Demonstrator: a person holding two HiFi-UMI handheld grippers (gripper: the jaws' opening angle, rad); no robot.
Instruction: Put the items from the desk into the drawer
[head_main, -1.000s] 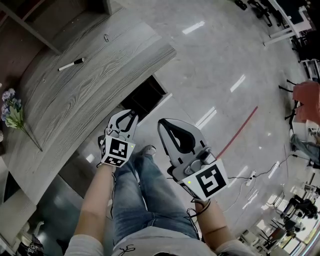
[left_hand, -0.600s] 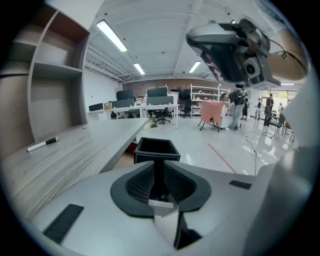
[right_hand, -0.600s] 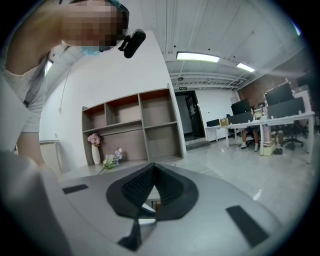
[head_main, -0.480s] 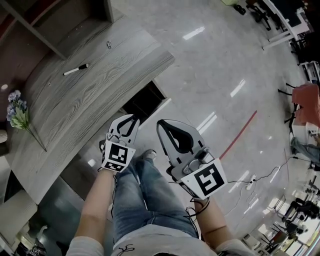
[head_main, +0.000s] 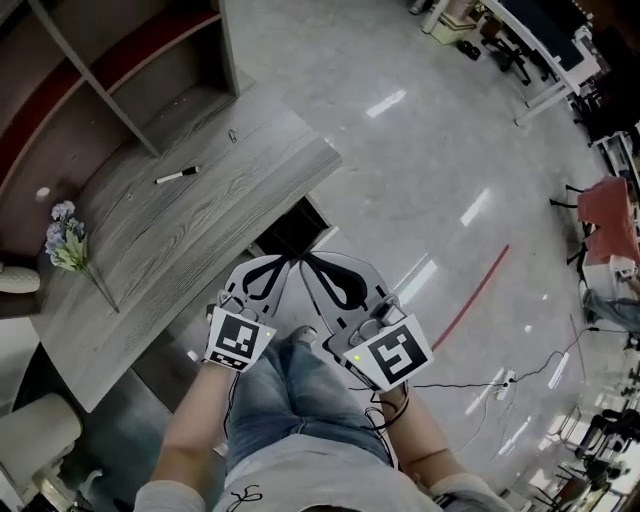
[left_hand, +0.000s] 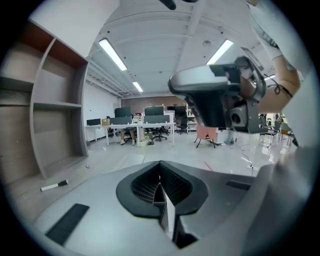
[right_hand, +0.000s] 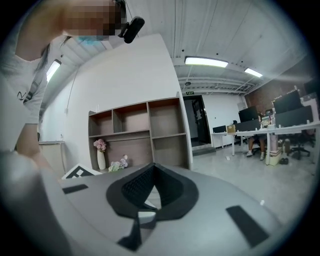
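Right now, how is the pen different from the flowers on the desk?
The pen is white with a dark tip; the flowers are pale purple with green leaves. The pen is short and straight; the flowers have a long thin stem. Both lie flat on the desk.

A glossy grey floor (head_main: 420, 150) with a red line (head_main: 475, 285) fills the right; a wood-grain desk (head_main: 200, 230) and open shelving unit (head_main: 120, 70) stand left. Strip lights (left_hand: 112, 54) hang over far office desks (left_hand: 145, 127).
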